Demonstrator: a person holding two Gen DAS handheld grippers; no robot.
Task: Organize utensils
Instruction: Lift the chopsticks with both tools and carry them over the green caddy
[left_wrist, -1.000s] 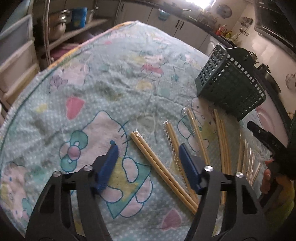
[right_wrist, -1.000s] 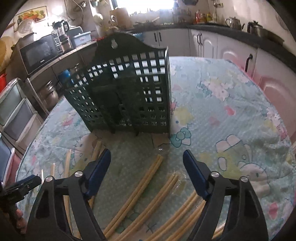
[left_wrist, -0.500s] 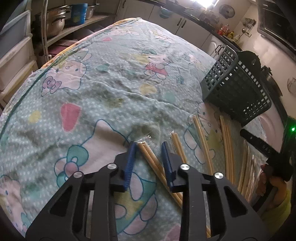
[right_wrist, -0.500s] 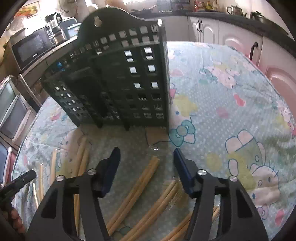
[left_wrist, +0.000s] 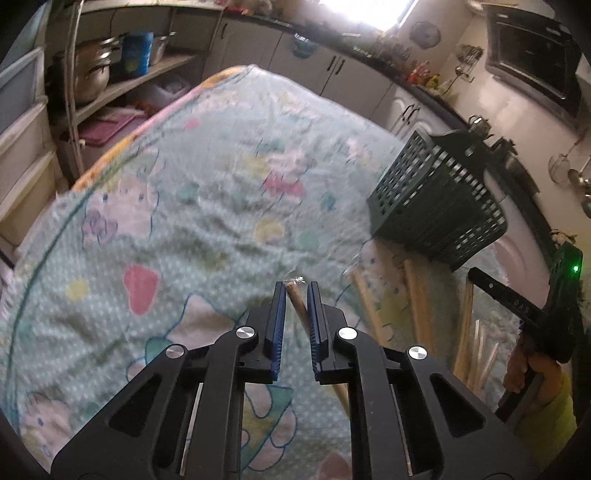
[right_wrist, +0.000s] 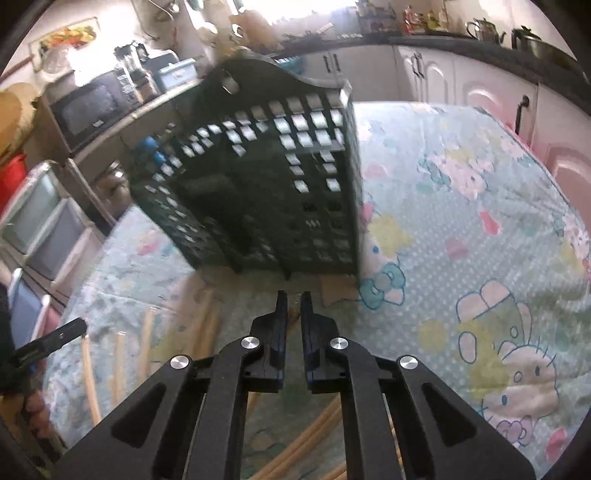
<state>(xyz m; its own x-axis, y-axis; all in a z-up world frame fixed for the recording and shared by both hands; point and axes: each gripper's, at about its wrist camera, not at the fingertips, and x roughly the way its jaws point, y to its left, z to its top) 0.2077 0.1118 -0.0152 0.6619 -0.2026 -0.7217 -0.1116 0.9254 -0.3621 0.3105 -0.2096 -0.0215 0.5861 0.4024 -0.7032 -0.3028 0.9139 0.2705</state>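
Note:
My left gripper is shut on a wrapped pair of wooden chopsticks, held between its blue pads above the cloth. My right gripper is shut on another wrapped chopstick pair, just in front of the dark green lattice utensil basket. The basket also shows in the left wrist view at the right. Several more chopstick pairs lie on the cloth. The right gripper's body shows in the left wrist view.
The round table wears a pale green cartoon-print cloth. Shelves with pots stand beyond its left edge. Kitchen cabinets and a microwave line the walls.
Both grippers closed from wide open onto a chopstick pair each. The left one has lifted its pair off the cloth; the right one moved closer to the basket.

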